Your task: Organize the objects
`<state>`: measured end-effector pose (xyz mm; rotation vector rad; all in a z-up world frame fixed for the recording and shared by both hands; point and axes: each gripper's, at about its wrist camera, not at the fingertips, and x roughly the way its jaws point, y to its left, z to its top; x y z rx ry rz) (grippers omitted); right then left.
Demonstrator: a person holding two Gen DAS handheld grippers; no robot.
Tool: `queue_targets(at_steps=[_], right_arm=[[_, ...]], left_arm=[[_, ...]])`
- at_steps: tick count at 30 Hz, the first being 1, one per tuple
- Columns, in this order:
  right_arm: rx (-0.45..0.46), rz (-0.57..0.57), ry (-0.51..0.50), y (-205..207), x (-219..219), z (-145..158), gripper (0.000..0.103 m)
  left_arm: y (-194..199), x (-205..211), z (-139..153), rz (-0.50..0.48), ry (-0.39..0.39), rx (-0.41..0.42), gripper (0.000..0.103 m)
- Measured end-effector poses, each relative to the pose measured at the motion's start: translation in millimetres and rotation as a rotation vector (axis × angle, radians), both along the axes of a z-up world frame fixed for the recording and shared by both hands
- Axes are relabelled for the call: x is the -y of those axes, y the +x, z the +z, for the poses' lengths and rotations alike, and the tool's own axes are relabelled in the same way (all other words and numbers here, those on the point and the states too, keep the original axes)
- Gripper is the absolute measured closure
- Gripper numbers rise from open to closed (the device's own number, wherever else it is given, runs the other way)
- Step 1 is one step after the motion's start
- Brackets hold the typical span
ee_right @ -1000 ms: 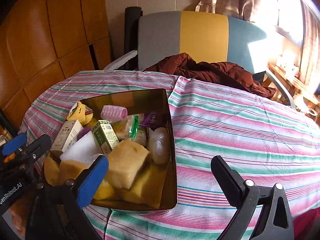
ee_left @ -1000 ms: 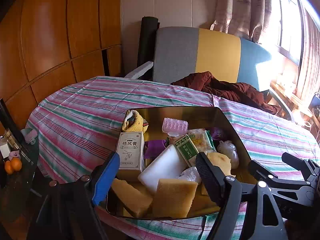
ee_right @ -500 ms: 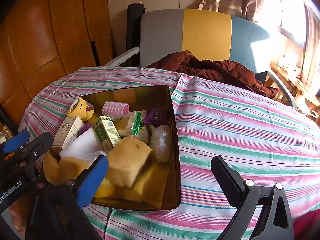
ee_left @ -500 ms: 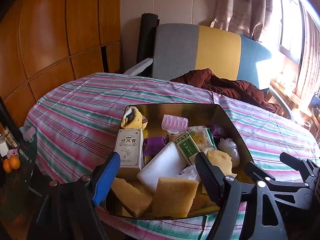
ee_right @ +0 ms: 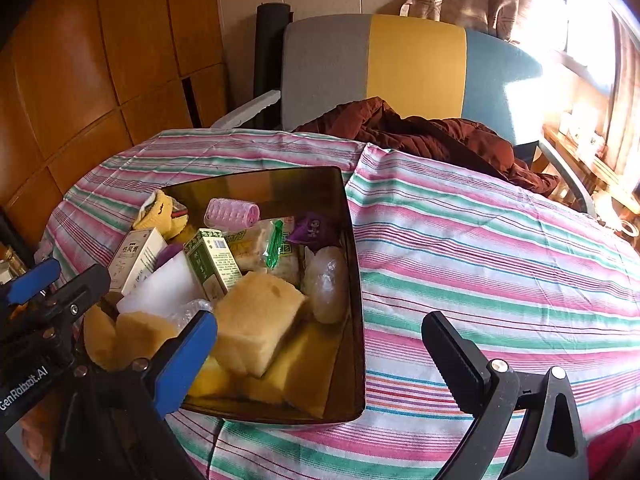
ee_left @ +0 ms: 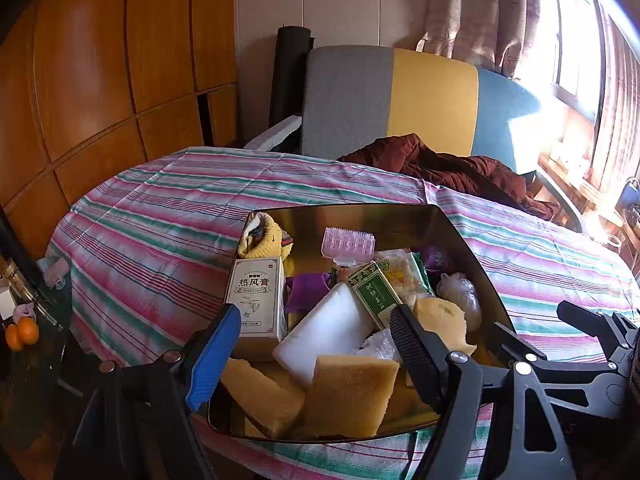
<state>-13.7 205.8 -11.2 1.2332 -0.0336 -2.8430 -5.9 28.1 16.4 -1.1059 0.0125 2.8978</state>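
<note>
We hold the left gripper [ee_left: 316, 354] spread wide over the near end of the metal tray [ee_left: 360, 216] full of sponges and boxes; the right gripper [ee_right: 320, 344], also spread and empty, straddles its right wall.

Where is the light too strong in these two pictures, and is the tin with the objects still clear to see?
Left wrist view: the window at upper right is blown out to white, while the tin stays sharp. Right wrist view: the same glare at upper right; the tin's contents are clear, its wall mirrors the room, and the edges bend from the fisheye lens.
</note>
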Motion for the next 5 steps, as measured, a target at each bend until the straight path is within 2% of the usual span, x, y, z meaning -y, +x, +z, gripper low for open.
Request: queue_targets(at_steps=[5], right_arm=[[0.003, 0.003, 0.0, 0.2, 0.3, -1.3, 0.0]], left_arm=[[-1.7, 1.0, -1.1, 0.0, 0.0, 0.007, 0.026]])
